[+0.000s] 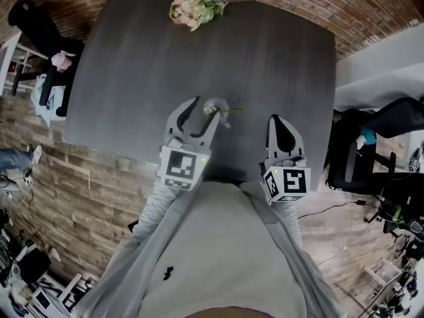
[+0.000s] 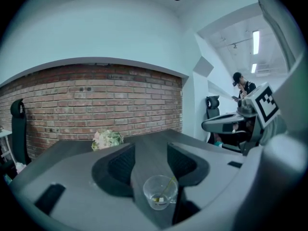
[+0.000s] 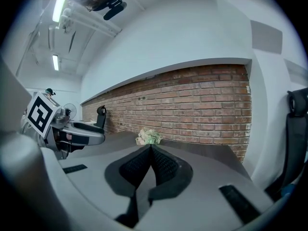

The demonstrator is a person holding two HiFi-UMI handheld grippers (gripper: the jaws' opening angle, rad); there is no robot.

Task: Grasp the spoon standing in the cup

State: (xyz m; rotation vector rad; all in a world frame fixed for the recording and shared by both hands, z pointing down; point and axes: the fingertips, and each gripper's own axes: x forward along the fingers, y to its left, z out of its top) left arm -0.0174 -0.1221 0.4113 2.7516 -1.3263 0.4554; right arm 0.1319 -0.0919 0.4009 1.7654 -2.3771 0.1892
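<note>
A clear plastic cup (image 2: pixel 160 192) stands on the dark table (image 1: pixel 132 58), with a thin yellow-green spoon (image 2: pixel 168 186) leaning in it. In the left gripper view the cup sits low between the jaws of my left gripper (image 2: pixel 150 148), which stand wide apart, and neither pad touches the cup. In the head view the cup (image 1: pixel 216 105) is at the right jaw of the left gripper (image 1: pixel 205 106), with the spoon handle (image 1: pixel 232 110) sticking out to the right. My right gripper (image 1: pixel 281 126) hovers over the table's near right part, jaws together and empty (image 3: pixel 150 148).
A bunch of pale flowers (image 1: pixel 194 6) lies at the table's far edge, before a brick wall. A black chair (image 1: pixel 40 28) stands off the left side and another chair (image 1: pixel 371 144) off the right. A person (image 2: pixel 243 88) stands far back on the right.
</note>
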